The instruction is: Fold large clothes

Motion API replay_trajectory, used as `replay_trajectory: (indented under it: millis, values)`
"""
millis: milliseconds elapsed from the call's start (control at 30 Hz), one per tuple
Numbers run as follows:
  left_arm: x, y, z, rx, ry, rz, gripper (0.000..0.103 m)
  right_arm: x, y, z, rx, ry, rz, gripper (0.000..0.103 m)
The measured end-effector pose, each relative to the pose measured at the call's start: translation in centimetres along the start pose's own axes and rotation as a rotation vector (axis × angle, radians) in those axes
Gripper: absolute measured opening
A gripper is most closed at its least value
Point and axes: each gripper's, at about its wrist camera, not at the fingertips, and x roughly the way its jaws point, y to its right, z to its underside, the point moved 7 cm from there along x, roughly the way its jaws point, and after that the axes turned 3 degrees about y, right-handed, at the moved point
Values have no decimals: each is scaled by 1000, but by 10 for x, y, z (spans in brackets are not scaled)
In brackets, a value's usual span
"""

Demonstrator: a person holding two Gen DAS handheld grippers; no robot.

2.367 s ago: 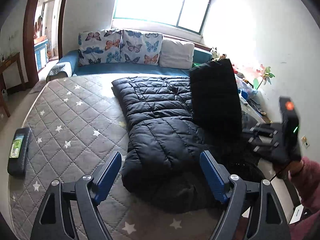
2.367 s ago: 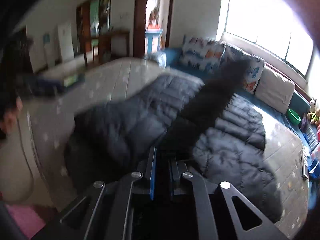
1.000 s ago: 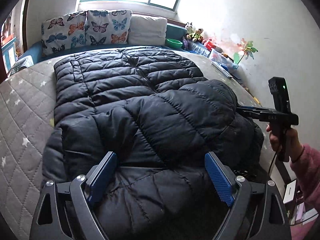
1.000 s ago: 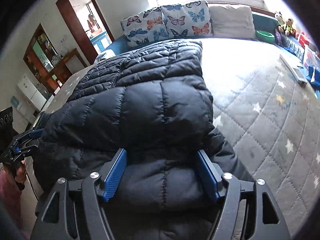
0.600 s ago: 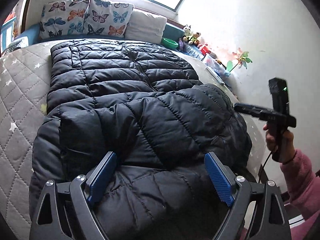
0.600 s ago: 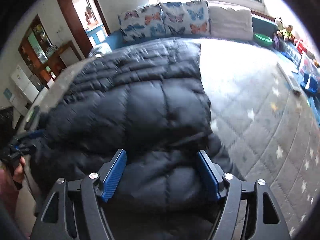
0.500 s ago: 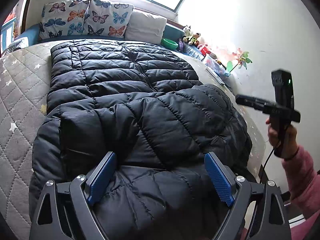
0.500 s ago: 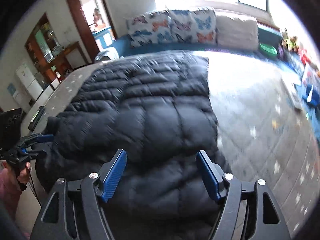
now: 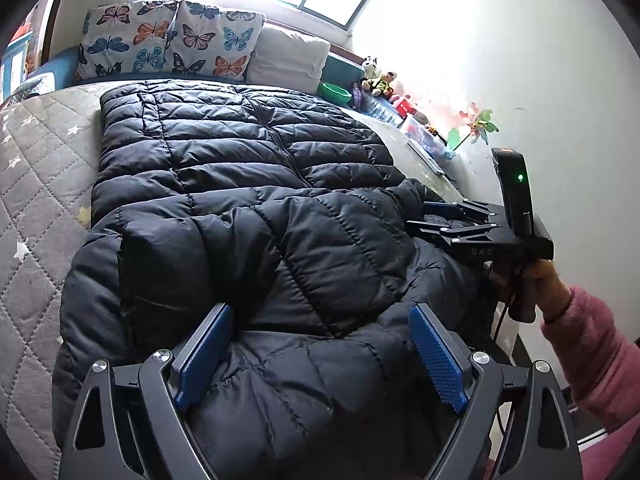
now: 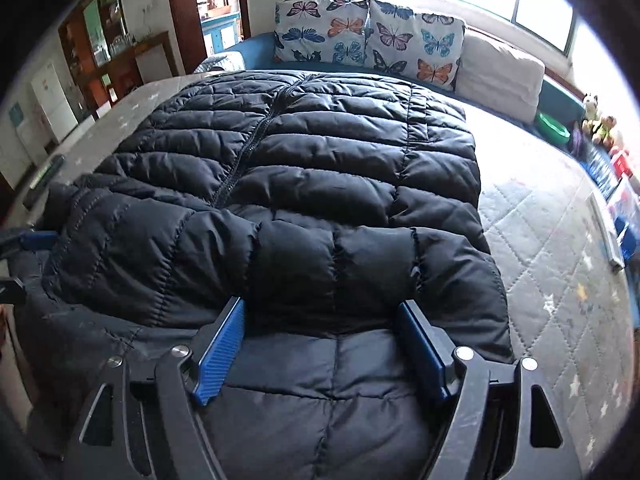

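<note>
From my left gripper [image 9: 320,354], the puffer jacket [image 9: 248,208] lies directly beyond and beneath both fingers, spread on the quilted mattress [image 9: 36,184], which shows bare to the left of the left finger. Two butterfly cushions [image 9: 168,40] and a plain pillow [image 9: 288,58] stand behind the jacket's far edge. Right of my right finger, the right gripper [image 9: 424,216] sits at the jacket's side edge, held by a hand [image 9: 536,284]. From that gripper's own view [image 10: 320,354], the jacket fills the space between and ahead of the fingers, and bare mattress lies right of the right finger.
</note>
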Motion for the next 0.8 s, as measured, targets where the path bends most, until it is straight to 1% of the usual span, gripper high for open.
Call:
replay_trajectory:
  millis: [100,167,233,333,400,467,500,567,667,733,800]
  values:
    - [-7,6,-4,12,-4,-36,95,-15,2,-4,19,-3,9,84]
    - [-13,13,-9,32,-1,-64,95,-29,0,-5,23,9,4,84]
    - [-23,22,-12,65,19,-71,95,-48,-6,-5,7,43,-8,84]
    - [-30,32,-15,102,37,-78,95,-67,-21,2,-36,61,-41,84]
    - [-26,33,-12,122,27,-101,95,-69,-32,11,-79,53,-57,84]
    - [-15,27,-5,126,-1,-139,95,-61,-38,22,-119,29,-34,84]
    - [-12,24,-1,124,-8,-141,95,-55,-39,26,-130,19,-25,84]
    - [-5,19,3,122,-8,-140,95,-44,-39,35,-127,9,-35,85]
    - [-1,10,6,86,-6,-105,95,-33,-38,42,-123,25,-48,88]
    - [-3,7,3,51,-8,-79,95,-34,-40,41,-130,20,-38,88]
    - [-12,8,-3,29,-6,-71,95,-41,-41,35,-135,-1,-35,88]
